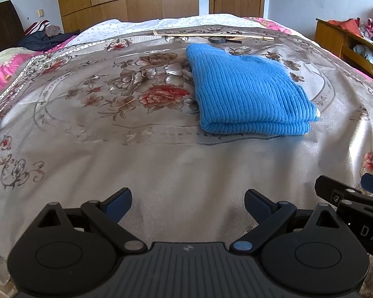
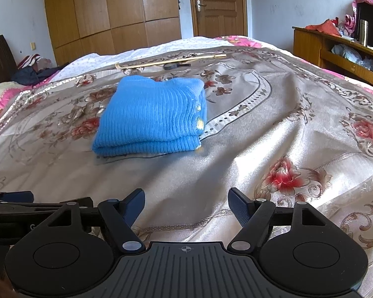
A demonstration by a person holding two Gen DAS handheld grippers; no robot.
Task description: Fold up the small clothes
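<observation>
Blue knit sweater (image 1: 248, 92) lies folded on the floral bedspread (image 1: 112, 149), at one o'clock from the left gripper (image 1: 187, 204) and eleven from the right gripper (image 2: 186, 204) — both gape wide, empty, well apart from it, likely because folding looks complete.

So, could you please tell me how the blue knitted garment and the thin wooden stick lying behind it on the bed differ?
The blue knitted garment is soft, ribbed and folded into a thick, squarish bundle; the wooden stick is rigid, pale, long and slim. The garment sits nearer both open grippers, the left gripper and the right gripper, while the stick lies farther back. Both rest untouched on the floral bedspread.
</observation>
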